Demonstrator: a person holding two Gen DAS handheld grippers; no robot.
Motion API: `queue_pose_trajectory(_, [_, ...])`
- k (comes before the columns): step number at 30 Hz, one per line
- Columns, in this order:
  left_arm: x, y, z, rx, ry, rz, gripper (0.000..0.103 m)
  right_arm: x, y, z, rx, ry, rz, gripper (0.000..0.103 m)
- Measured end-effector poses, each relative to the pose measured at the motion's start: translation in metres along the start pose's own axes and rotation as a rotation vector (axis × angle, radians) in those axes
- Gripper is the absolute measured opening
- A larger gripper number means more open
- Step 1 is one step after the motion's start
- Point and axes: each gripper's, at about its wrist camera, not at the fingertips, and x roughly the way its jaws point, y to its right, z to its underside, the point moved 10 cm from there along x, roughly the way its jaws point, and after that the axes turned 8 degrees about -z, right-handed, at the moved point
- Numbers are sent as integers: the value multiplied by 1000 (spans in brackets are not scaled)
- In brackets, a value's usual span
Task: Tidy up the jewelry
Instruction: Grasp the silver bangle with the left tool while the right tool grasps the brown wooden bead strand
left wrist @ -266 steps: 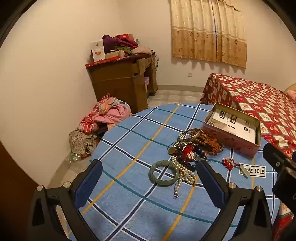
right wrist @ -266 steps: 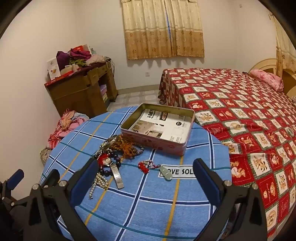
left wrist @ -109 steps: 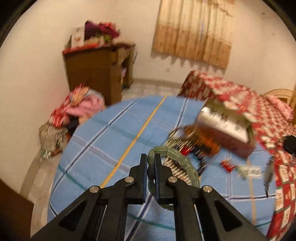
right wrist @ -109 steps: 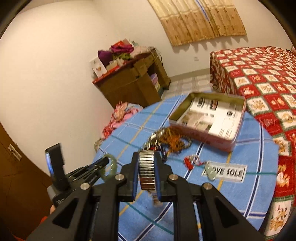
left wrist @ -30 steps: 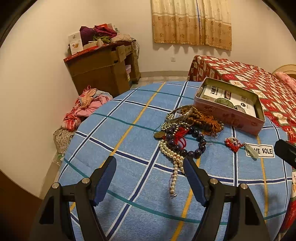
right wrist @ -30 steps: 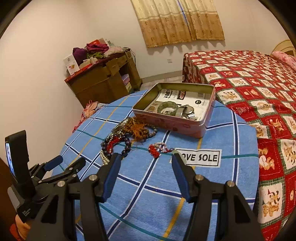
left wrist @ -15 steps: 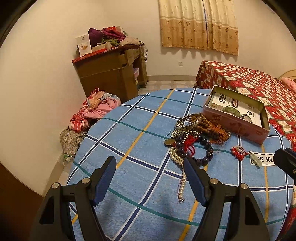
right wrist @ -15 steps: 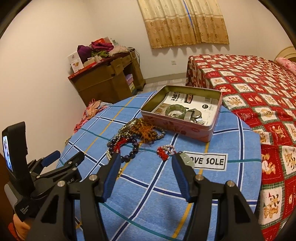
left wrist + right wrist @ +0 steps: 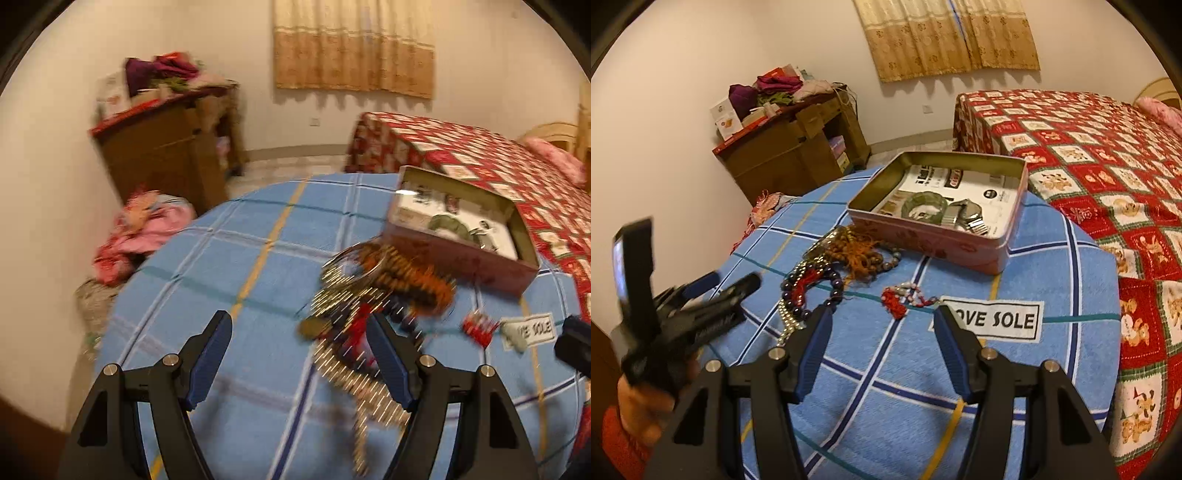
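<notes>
A round table under a blue checked cloth (image 9: 1052, 266) holds a jewelry pile (image 9: 831, 273): dark bead bracelet (image 9: 812, 291), brown beads with orange tassel (image 9: 860, 251), pearl strand (image 9: 786, 317). A red charm bracelet (image 9: 897, 295) lies apart, just beyond my open right gripper (image 9: 883, 317). The pink tin (image 9: 923, 243) behind holds a green bangle (image 9: 923, 205) and a metal watch (image 9: 967, 218). My left gripper (image 9: 297, 325) is open and empty; the blurred jewelry pile (image 9: 369, 295) lies by its right finger. A hand holds the left gripper (image 9: 733, 280) at the table's left.
A bed with a red patchwork cover (image 9: 1108, 155) stands right of the table. A wooden cabinet (image 9: 790, 158) piled with clothes is at the back left, with a heap of clothes (image 9: 147, 229) on the floor. A "LOVE SOLE" label (image 9: 993, 319) marks the cloth.
The left gripper has swung in toward the jewelry pile, which now sits by its right finger, and its view is blurred. The right gripper has edged slightly closer to the table. Both stay open.
</notes>
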Motion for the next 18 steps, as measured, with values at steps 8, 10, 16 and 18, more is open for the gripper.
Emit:
queue_pose_trajectory(8, [55, 51, -24, 173, -8, 52, 75, 11, 17, -16, 19, -16, 24, 61])
queue_pose_trajectory(10, [62, 58, -23, 195, -20, 65, 74, 16, 20, -20, 13, -24, 38, 61])
queue_pose_trajectory(16, [70, 69, -17, 205, -55, 141, 21, 33, 26, -25, 18, -56, 65, 61])
queue_pose_trajectory(18, [70, 67, -18, 188, -47, 148, 17, 34, 26, -27, 19, -57, 69, 61])
